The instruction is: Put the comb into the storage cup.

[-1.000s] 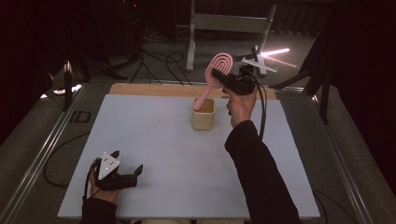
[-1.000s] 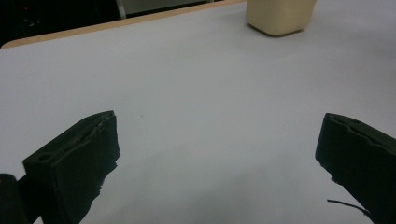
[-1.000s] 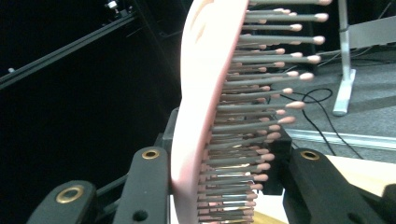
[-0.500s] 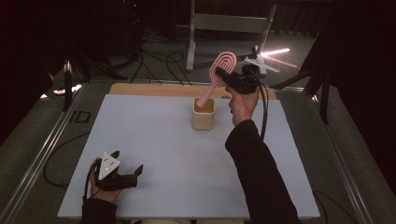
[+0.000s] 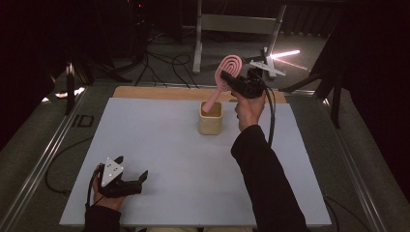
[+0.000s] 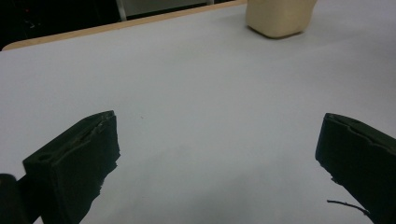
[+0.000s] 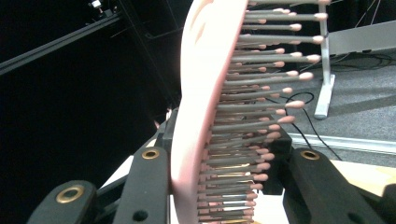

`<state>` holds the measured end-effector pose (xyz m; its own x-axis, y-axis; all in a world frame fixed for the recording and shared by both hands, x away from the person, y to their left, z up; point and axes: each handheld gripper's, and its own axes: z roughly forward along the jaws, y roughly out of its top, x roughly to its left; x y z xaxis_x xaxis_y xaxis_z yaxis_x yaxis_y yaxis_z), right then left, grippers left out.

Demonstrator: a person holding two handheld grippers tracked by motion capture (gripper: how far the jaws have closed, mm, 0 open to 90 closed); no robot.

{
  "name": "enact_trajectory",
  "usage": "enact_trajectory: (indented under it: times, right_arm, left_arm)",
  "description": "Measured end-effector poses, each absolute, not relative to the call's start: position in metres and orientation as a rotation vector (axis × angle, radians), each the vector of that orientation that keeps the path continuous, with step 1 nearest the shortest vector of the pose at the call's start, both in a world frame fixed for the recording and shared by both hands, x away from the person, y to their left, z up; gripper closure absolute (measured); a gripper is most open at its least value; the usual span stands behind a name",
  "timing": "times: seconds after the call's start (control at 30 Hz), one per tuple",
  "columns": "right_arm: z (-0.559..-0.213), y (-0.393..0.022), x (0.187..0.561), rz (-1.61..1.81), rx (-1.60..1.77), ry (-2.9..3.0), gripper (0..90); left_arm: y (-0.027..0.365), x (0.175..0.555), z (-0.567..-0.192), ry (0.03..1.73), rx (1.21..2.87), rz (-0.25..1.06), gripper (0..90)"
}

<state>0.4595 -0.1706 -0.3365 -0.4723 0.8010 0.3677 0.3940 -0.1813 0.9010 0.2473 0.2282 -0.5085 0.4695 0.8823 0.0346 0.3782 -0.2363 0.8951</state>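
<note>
Nothing much has shifted over the last second — my right claw (image 5: 235, 82) hangs in the same spot above the cream cup (image 5: 211, 118), and the pink hairbrush (image 5: 224, 79) has kept the same tilt, its handle slanting down from my claw into the cup's mouth. I read that as a pause at the end of setting the brush in: the handle tip seems to be inside the cup, but whether it rests on the bottom I cannot tell, so letting go now could tip it.

My right claw is partly closed and clamped on the brush head (image 7: 205, 107) — one jaw against the smooth back, the other against the bristle side, bristles pointing away to my claw's right.

My left claw (image 5: 130, 181) sits low on the surface (image 5: 159, 145), well away from the cup, jaws spread wide with nothing between them; the cup (image 6: 279, 16) lies far ahead of it.
</note>
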Motion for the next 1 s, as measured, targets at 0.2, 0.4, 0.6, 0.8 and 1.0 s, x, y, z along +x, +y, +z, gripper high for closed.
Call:
enact_trajectory:
  times: [0.2, 0.4, 0.6, 0.8, 1.0]
  right_arm:
    - [-0.337, -0.168, 0.459, 1.696, 1.373, 1.76, 64.0]
    - [-0.339, -0.166, 0.459, 1.671, 1.36, 1.784, 64.0]
    - [-0.34, -0.162, 0.458, 1.65, 1.343, 1.802, 63.9]
    - [-0.341, -0.161, 0.458, 1.642, 1.342, 1.811, 63.9]
    - [-0.343, -0.159, 0.458, 1.639, 1.342, 1.816, 64.0]
  left_arm:
    - [0.228, 0.247, -0.509, 1.065, 1.818, 0.703, 0.2]
    - [0.228, 0.247, -0.509, 1.064, 1.821, 0.702, 0.2]
    - [0.227, 0.247, -0.509, 1.065, 1.82, 0.701, 0.2]
    - [0.227, 0.248, -0.509, 1.065, 1.821, 0.701, 0.2]
    - [0.227, 0.248, -0.509, 1.065, 1.821, 0.701, 0.2]
